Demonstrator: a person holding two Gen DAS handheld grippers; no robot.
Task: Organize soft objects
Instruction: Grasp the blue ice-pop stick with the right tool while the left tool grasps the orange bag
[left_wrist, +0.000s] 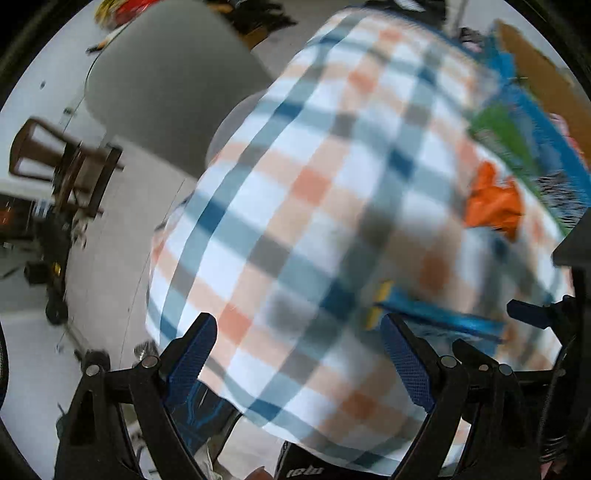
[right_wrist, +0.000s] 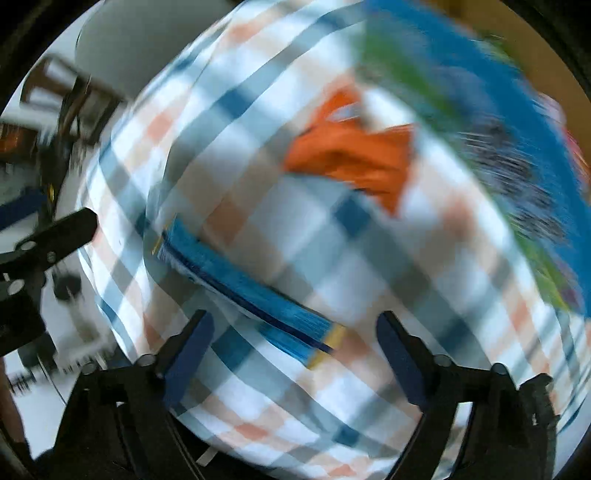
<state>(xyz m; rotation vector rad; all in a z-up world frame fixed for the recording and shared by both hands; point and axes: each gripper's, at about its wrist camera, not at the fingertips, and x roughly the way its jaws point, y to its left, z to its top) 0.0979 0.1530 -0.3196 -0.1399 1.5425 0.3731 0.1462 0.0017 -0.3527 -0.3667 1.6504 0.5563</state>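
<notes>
A plaid cloth (left_wrist: 314, 206) in white, blue, orange and grey covers a surface and fills both views (right_wrist: 295, 229). An orange soft piece (left_wrist: 493, 201) lies on it, also seen in the right wrist view (right_wrist: 354, 155). A flat blue item with yellow ends (left_wrist: 436, 314) lies on the cloth, seen too in the right wrist view (right_wrist: 243, 288). My left gripper (left_wrist: 299, 343) is open over the cloth's near edge. My right gripper (right_wrist: 295, 339) is open just short of the blue item. Both views are blurred by motion.
A blue and green fabric (right_wrist: 480, 110) lies at the cloth's far right, next to a brown cardboard box (left_wrist: 543, 77). A grey chair back (left_wrist: 166, 88) stands behind the cloth. A wooden chair (left_wrist: 62, 162) and dark wheeled gear (left_wrist: 51, 258) stand on the floor at left.
</notes>
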